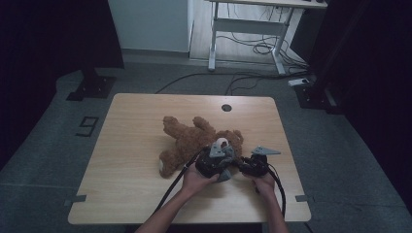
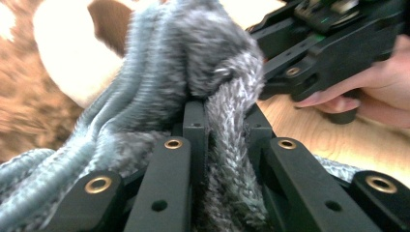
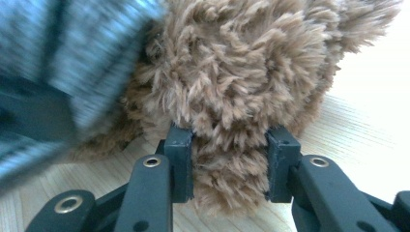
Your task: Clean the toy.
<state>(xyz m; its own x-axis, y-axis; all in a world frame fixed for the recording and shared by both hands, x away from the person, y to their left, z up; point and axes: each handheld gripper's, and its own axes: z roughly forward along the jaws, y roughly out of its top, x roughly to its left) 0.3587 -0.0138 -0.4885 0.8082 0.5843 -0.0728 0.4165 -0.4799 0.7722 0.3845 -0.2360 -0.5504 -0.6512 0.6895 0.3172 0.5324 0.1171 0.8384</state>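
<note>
A brown teddy bear (image 1: 187,141) lies on its back on the wooden table (image 1: 136,121), head toward the person. My left gripper (image 1: 216,160) is at the bear's head, and in the left gripper view (image 2: 227,118) its jaws are shut on a strand of grey knitted fabric (image 2: 193,53) draped by the bear's pale muzzle (image 2: 67,53). My right gripper (image 1: 248,165) sits just right of the head; seen in the right gripper view (image 3: 229,145), it is shut on a tuft of the bear's brown fur (image 3: 232,72). The grey fabric (image 3: 72,43) is blurred at the left there.
A small round dark hole (image 1: 226,108) marks the table's far edge. Beyond the table stand a white desk frame (image 1: 248,29) and loose cables (image 1: 252,77) on the floor. The person's hand on the right gripper (image 2: 338,48) is close by in the left gripper view.
</note>
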